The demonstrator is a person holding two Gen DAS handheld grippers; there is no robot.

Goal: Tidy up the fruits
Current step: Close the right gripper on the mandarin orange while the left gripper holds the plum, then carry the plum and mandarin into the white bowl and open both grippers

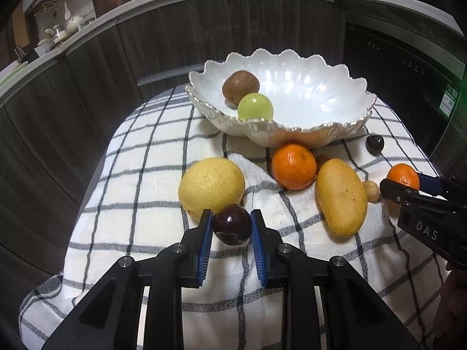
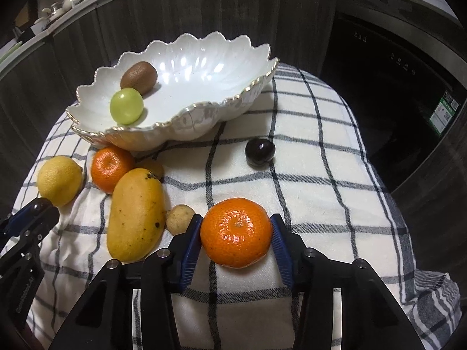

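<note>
A white scalloped bowl (image 1: 344, 96) (image 2: 219, 58) holds a kiwi (image 1: 240, 85) (image 2: 139, 77) and a green fruit (image 1: 255, 110) (image 2: 126, 106). My left gripper (image 1: 231, 224) is shut on a dark plum (image 1: 232, 224), just in front of a lemon (image 1: 211, 188) (image 2: 59, 180). My right gripper (image 2: 236, 229) is shut on a mandarin (image 2: 236, 232) (image 1: 403, 177), resting on the cloth. On the cloth lie an orange (image 1: 294, 166) (image 2: 111, 167), a mango (image 1: 341, 201) (image 2: 137, 213), a small tan fruit (image 1: 371, 191) (image 2: 180, 218) and a second dark plum (image 1: 374, 144) (image 2: 260, 152).
A checked cloth (image 1: 140, 204) (image 2: 321, 189) covers the small table. Dark cabinets (image 1: 175, 43) curve behind it. A dark appliance front (image 2: 379, 87) stands at the right. The counter above carries crockery and bottles.
</note>
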